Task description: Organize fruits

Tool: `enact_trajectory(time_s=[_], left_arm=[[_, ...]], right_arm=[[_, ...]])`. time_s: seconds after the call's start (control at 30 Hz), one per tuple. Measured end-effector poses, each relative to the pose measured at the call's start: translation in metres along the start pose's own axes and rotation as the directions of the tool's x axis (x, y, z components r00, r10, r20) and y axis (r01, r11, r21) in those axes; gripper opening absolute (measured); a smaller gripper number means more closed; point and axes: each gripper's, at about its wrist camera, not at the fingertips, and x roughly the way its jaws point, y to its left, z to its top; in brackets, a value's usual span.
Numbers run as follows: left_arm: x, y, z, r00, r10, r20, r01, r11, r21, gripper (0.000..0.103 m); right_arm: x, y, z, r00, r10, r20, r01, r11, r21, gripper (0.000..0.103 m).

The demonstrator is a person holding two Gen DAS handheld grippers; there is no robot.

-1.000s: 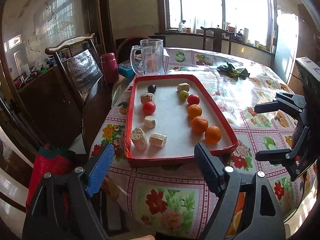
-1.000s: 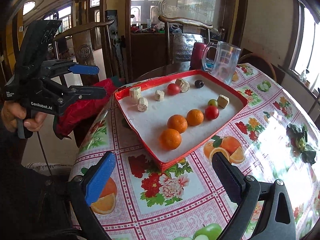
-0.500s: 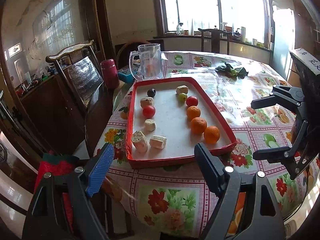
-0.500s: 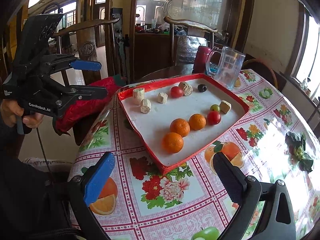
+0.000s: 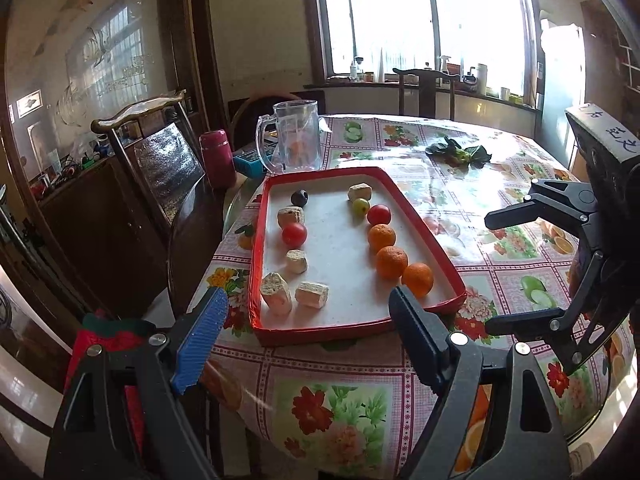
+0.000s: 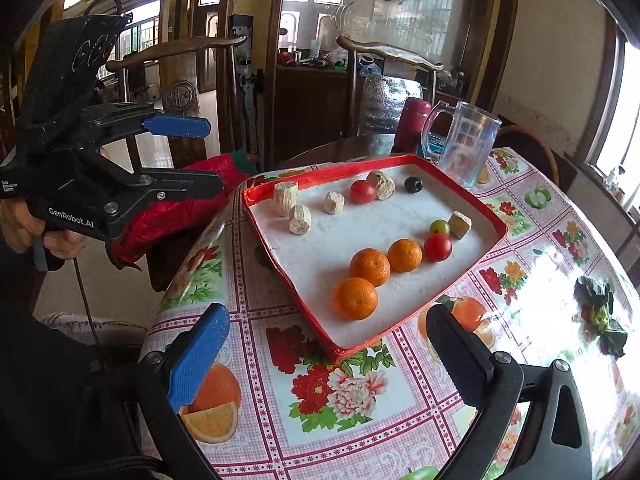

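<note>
A red-rimmed tray (image 5: 352,332) (image 6: 360,346) lies on the table near its edge. Along one side lie three oranges (image 5: 391,261) (image 6: 369,266), a red tomato (image 5: 379,214) (image 6: 437,247) and a green fruit (image 5: 360,205) (image 6: 439,226). Along the other side lie a second tomato (image 5: 294,234) (image 6: 363,191), a dark plum (image 5: 299,198) (image 6: 413,184) and several beige chunks (image 5: 312,294) (image 6: 300,219). My left gripper (image 5: 308,336) (image 6: 208,156) is open and empty, short of the tray. My right gripper (image 6: 326,352) (image 5: 490,272) is open and empty, beside the tray's corner.
A clear jug (image 5: 294,136) (image 6: 468,146), a maroon flask (image 5: 217,158) and a blue box stand beyond the tray. A leafy bunch (image 5: 460,152) (image 6: 598,312) lies on the floral tablecloth. Wooden chairs (image 5: 160,152) stand at the table's edge, one bearing a red cloth (image 6: 176,204).
Both grippers have drawn back and risen slightly from the tray, so it looks smaller. Both stay open and empty. The fruit has not moved.
</note>
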Motion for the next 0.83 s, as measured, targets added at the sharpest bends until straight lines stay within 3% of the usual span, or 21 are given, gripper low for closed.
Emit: enact_trajectory(time_s=[0.83], left_arm=[[0.0056, 0.0009, -0.0016, 1.000, -0.004, -0.020, 0.004, 1.000, 0.008, 0.083]], right_arm=[[0.0067, -0.0009, 0.0000, 1.000, 0.017, 0.007, -0.017, 1.000, 0.024, 0.100]])
